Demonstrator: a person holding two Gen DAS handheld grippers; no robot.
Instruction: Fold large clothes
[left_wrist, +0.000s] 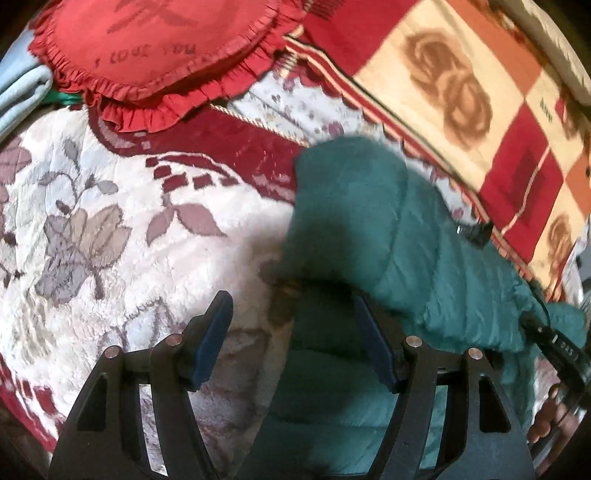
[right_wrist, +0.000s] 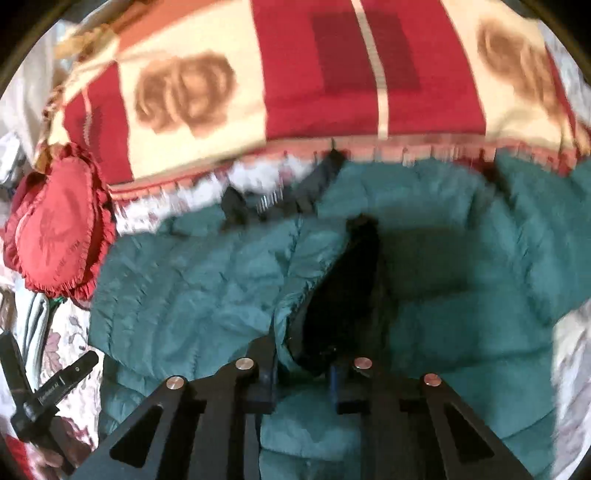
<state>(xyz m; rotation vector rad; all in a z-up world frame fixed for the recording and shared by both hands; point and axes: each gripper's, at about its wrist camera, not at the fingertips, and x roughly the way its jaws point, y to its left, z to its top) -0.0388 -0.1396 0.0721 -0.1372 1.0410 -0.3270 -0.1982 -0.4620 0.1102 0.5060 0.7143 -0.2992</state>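
A teal quilted jacket (right_wrist: 207, 280) lies spread on the floral bedspread (left_wrist: 110, 229), its black lining (right_wrist: 340, 295) showing at a raised fold. My right gripper (right_wrist: 303, 373) is shut on that fold, with teal fabric and lining pinched between the pads. In the left wrist view the jacket (left_wrist: 369, 229) fills the right half. My left gripper (left_wrist: 295, 332) stands open over the jacket's left edge; its right finger (left_wrist: 373, 343) rests by the teal fabric and its left finger (left_wrist: 214, 332) is over the bedspread. Nothing is pressed between them.
A red heart-shaped ruffled pillow (left_wrist: 147, 55) lies at the far left of the bed. A red and cream checked blanket (right_wrist: 295, 74) runs along the jacket's far side. A light blue cloth (left_wrist: 22, 96) sits beside the pillow. A hand (left_wrist: 546, 417) holds the right tool.
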